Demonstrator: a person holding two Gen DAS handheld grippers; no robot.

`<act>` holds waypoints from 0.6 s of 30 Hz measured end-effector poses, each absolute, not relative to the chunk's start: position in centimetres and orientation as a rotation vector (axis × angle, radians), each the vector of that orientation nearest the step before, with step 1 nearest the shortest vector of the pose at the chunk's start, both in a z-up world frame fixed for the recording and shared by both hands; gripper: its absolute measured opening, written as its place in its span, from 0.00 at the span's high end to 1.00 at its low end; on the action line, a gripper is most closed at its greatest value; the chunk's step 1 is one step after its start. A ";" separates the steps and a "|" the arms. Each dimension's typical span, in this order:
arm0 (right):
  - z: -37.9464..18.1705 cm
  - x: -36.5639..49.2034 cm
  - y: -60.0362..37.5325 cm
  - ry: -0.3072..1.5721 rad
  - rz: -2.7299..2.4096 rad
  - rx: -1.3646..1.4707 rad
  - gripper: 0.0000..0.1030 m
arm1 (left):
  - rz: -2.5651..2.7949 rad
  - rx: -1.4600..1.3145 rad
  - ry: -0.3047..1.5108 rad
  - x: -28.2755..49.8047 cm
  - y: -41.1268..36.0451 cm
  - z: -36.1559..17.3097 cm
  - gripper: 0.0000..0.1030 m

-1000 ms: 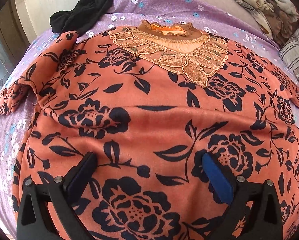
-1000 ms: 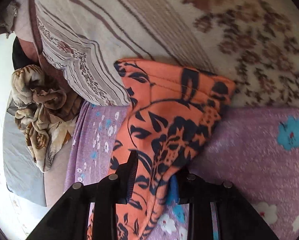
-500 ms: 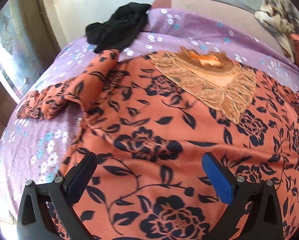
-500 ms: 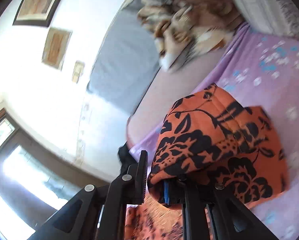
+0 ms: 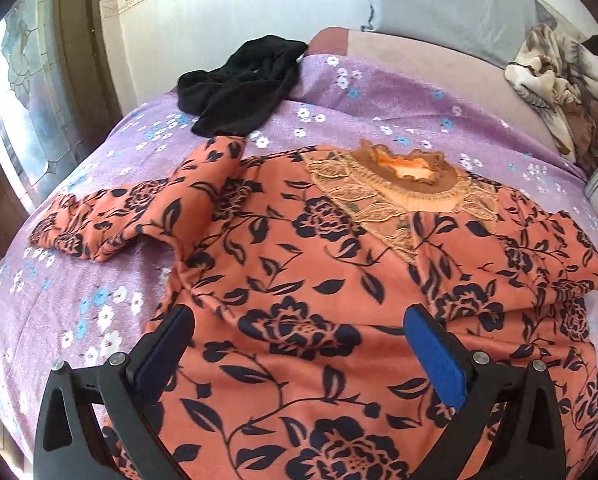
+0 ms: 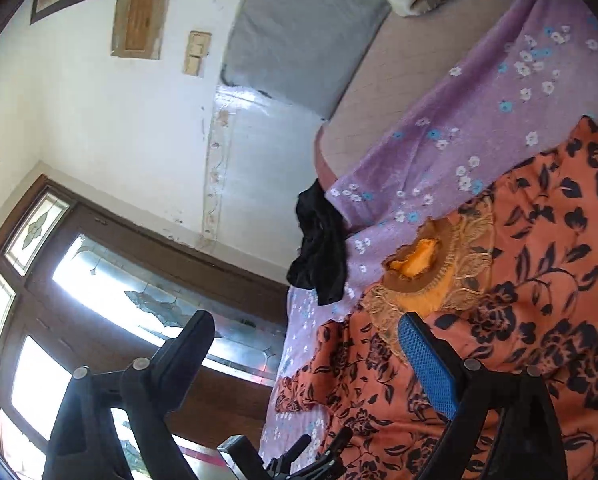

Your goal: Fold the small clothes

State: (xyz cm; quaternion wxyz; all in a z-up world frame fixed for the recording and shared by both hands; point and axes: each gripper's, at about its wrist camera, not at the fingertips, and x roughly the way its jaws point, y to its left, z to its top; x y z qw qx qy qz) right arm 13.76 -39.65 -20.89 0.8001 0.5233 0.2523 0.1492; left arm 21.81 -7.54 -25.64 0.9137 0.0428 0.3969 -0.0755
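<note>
- Your left gripper [image 5: 299, 338] is spread wide, holding nothing, over the orange floral top [image 5: 307, 280].
- Your right gripper [image 6: 307, 336] is also wide apart, empty.
- The top lies flat on the bed [image 5: 99, 300], one sleeve [image 5: 539, 256] folded in.

The orange top [image 5: 299, 292] with black flowers lies flat across the purple bedspread [image 5: 99, 312] — lace collar [image 5: 403, 188] toward the far edge, one sleeve [image 5: 131, 220] stretched toward the left edge, the other sleeve [image 5: 539, 260] folded over the body.
</note>
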 end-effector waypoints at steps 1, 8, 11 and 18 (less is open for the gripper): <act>-21.5 13.2 -40.0 0.560 0.292 1.132 0.10 | -0.205 0.075 0.817 22.2 -8.0 -25.4 0.00; -26.9 8.6 -41.3 0.635 0.134 1.291 0.27 | -0.551 -0.099 0.952 27.2 -11.4 -26.6 0.03; -27.7 9.3 -41.4 0.693 0.124 1.264 0.27 | -0.590 -0.139 1.040 28.0 -13.0 -28.2 0.08; -27.6 11.1 -42.1 0.713 0.092 1.172 0.27 | -0.617 -0.177 1.121 29.6 -14.2 -31.1 0.81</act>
